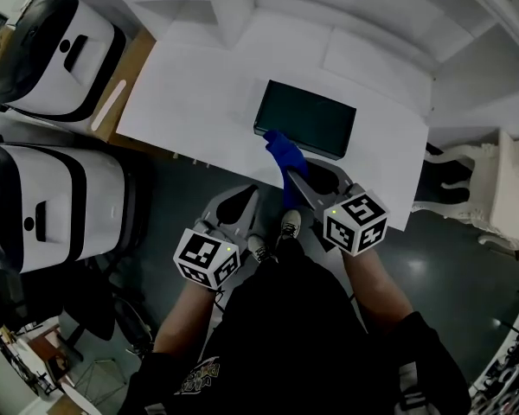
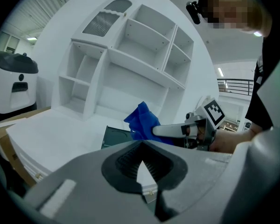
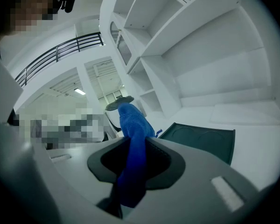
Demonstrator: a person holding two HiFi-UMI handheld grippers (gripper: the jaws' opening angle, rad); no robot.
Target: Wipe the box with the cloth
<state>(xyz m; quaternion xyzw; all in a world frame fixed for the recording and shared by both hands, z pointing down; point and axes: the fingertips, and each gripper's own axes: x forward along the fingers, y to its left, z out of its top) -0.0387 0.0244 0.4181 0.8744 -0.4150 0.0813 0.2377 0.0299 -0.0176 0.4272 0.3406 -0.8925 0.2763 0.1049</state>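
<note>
White tabletop (image 1: 199,102) w/ a white shelf unit (image 2: 130,45) standing along its back; dark floor (image 1: 182,197) in front, two white rounded machines (image 1: 56,54) off to the left. Dark green box (image 1: 307,118) lies flat on the tabletop, toward the near-right part, not far from the front edge.

Right gripper (image 1: 296,178) is clamped on a blue cloth (image 1: 281,150). The fabric runs up btw the jaws and its free end sticks out past the tips, reaching the box's near-left edge. Whether cloth and box actually touch – can't tell.

Left gripper (image 1: 249,194) hangs just beside the right one, on its left, at the tabletop's front edge over the floor. Its jaws are closed tip to tip, nothing btw them – well short of the box.
</note>
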